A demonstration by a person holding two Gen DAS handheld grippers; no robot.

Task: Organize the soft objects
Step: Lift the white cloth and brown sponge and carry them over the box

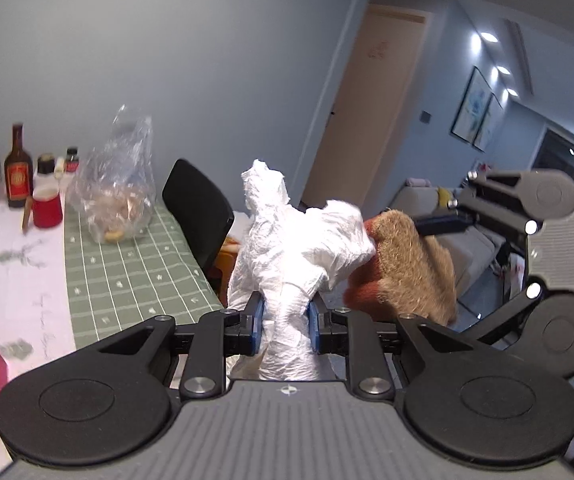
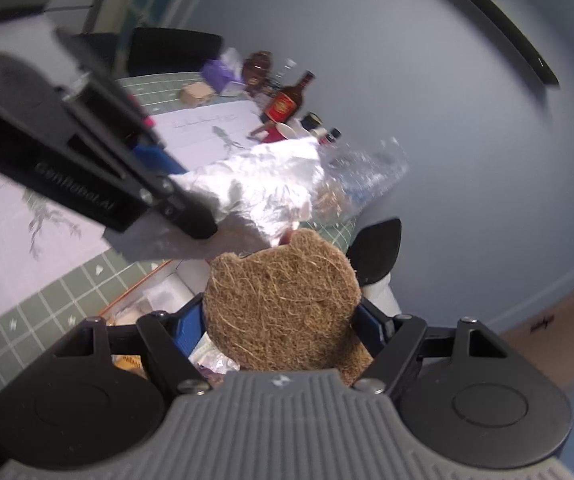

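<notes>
Between left tongs [image 1: 285,327], crumpled white cloth [image 1: 299,252]; between right tongs [image 2: 283,320], brown sponge [image 2: 283,304].

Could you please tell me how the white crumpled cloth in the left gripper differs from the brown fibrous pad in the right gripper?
The white crumpled cloth is bunched and wrinkled; the brown fibrous pad is a flat slab with a scalloped edge. The cloth looks thin and limp, the pad coarse and hairy, with an orange-red backing. The left gripper pinches the cloth's narrow neck; the right gripper spans the pad's width. Both are held off the table.
</notes>
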